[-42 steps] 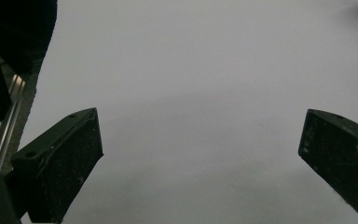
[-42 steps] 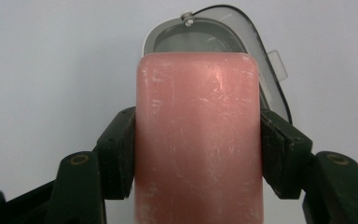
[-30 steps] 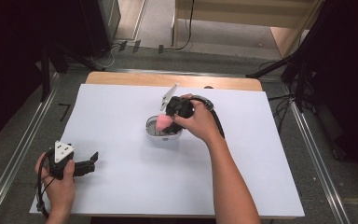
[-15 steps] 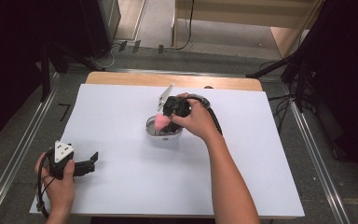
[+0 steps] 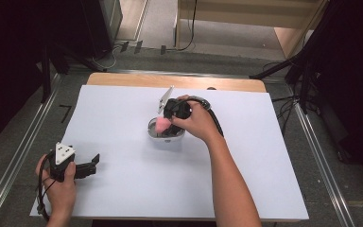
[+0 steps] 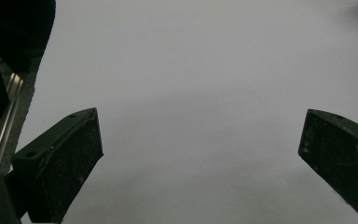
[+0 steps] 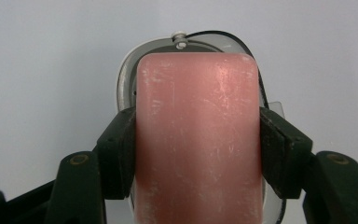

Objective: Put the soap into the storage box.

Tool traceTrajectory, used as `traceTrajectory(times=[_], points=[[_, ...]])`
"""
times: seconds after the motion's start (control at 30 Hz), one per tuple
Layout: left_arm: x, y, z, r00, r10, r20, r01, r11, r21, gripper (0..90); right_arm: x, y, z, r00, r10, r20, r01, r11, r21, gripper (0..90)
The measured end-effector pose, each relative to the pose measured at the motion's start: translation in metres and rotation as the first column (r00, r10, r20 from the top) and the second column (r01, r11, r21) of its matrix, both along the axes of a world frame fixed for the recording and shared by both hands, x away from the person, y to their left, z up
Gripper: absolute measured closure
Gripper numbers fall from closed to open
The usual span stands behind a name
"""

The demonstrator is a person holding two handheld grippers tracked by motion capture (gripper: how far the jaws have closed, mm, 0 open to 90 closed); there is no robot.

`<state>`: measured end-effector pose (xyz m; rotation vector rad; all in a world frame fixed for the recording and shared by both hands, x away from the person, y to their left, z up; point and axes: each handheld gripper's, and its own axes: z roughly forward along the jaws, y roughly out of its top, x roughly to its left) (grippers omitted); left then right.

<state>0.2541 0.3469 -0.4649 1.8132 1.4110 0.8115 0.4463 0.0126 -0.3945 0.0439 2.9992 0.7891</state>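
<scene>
From the high view, your right gripper point(image 5: 166, 122) holds a pink soap bar point(image 5: 162, 124) directly over the soap dish point(image 5: 165, 135) near the middle of the white table sheet point(image 5: 123, 118), while your left gripper point(image 5: 86, 166) rests well apart from the dish, toward the near left corner. The left gripper view shows its jaws spread wide over bare sheet, gripping nothing. The right gripper view shows what the high view cannot: the jaws clamped on the two long sides of the soap bar point(image 7: 198, 140), with the soap dish point(image 7: 126, 79) rim showing beyond it; whether the bar already touches the dish is hard to tell. You look to be placing the soap, so next lower it squarely and release.
</scene>
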Motion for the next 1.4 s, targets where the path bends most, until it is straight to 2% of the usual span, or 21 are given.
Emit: traceTrajectory(times=[0.07, 0.1, 0.17, 0.2, 0.3, 0.37, 0.43, 0.5, 0.57, 0.63, 0.77, 0.8, 0.93, 1.0, 1.03, 1.2, 1.4], points=[[0.0, 0.0, 0.0, 1.0, 0.0, 0.0, 0.0, 1.0, -0.003, 0.0, -0.001, 0.0, 0.0, 1.0, -0.004, -0.001, 0.004, 1.0, 0.006, 38.7], [0.0, 0.0, 0.0, 1.0, 0.0, 0.0, 0.0, 1.0, -0.003, 0.1, -0.001, -0.001, 0.002, 0.9999, -0.007, -0.008, 0.008, 1.0, 0.023, 37.8], [0.0, 0.0, 0.0, 1.0, 0.0, 0.001, 0.0, 1.0, -0.004, 0.1, -0.001, -0.004, 0.008, 0.9995, -0.02, -0.024, 0.022, 0.997, 0.08, 32.8], [0.0, 0.0, 0.0, 1.0, -0.001, 0.0, 0.001, 1.0, -0.005, 0.1, -0.001, -0.008, 0.014, 0.9988, -0.046, -0.018, 0.048, 0.993, 0.111, 31.3], [0.0, 0.0, 0.0, 1.0, 0.0, -0.002, 0.0, 1.0, -0.006, 0.1, -0.002, -0.01, 0.018, 0.9982, -0.058, -0.016, 0.059, 0.992, 0.111, 29.5], [0.0, 0.001, 0.0, 1.0, -0.001, -0.003, 0.001, 1.0, -0.009, 0.0, -0.005, -0.013, 0.018, 0.9958, -0.09, -0.015, 0.091, 0.991, 0.101, 28.5], [0.0, 0.001, 0.0, 1.0, -0.001, -0.003, 0.001, 1.0, -0.009, 0.1, -0.006, -0.017, 0.017, 0.9948, -0.102, -0.007, 0.102, 0.988, 0.119, 25.9], [0.0, 0.001, 0.0, 1.0, -0.001, -0.002, 0.001, 1.0, -0.009, 0.1, -0.007, -0.023, 0.016, 0.9912, -0.132, -0.007, 0.132, 0.979, 0.154, 23.1], [0.0, 0.001, 0.0, 1.0, -0.002, -0.002, 0.002, 1.0, -0.009, 0.1, -0.01, -0.031, 0.014, 0.9866, -0.161, -0.027, 0.163, 0.97, 0.182, 18.3], [0.0, 0.001, 0.0, 1.0, -0.001, -0.003, 0.001, 1.0, -0.006, 0.1, -0.014, -0.037, 0.01, 0.9821, -0.187, -0.022, 0.187, 0.961, 0.206, 13.7], [0.0, 0.0, 0.0, 1.0, 0.0, -0.001, 0.0, 1.0, -0.005, 0.0, -0.024, -0.048, 0.002, 0.9624, -0.27, 0.033, 0.257, 0.943, 0.213, 13.5], [0.0, 0.0, 0.0, 1.0, -0.001, 0.0, 0.001, 1.0, -0.004, 0.1, -0.026, -0.051, 0.001, 0.9574, -0.287, 0.034, 0.273, 0.937, 0.219, 13.2], [0.0, 0.0, 0.0, 1.0, -0.001, 0.0, 0.001, 1.0, -0.002, 0.1, -0.032, -0.063, -0.005, 0.9486, -0.316, 0.011, 0.304, 0.92, 0.247, 7.2], [0.0, 0.0, 0.0, 1.0, -0.001, 0.0, 0.001, 1.0, -0.002, 0.1, -0.035, -0.07, -0.007, 0.9437, -0.33, -0.021, 0.323, 0.905, 0.277, 3.9], [0.0, 0.0, 0.0, 1.0, -0.001, 0.0, 0.001, 1.0, -0.002, 0.1, -0.036, -0.073, -0.009, 0.9404, -0.339, -0.023, 0.331, 0.899, 0.285, 1.9], [0.0, 0.0, 0.0, 1.0, -0.001, -0.001, 0.001, 1.0, -0.002, 0.1, -0.047, -0.085, -0.014, 0.9279, -0.373, -0.009, 0.361, 0.891, 0.275, 0.0], [0.0, 0.0, 0.0, 1.0, -0.001, -0.001, 0.001, 1.0, 0.003, 0.1, -0.06, -0.101, -0.023, 0.9163, -0.398, -0.043, 0.394, 0.876, 0.278, 0.0]])
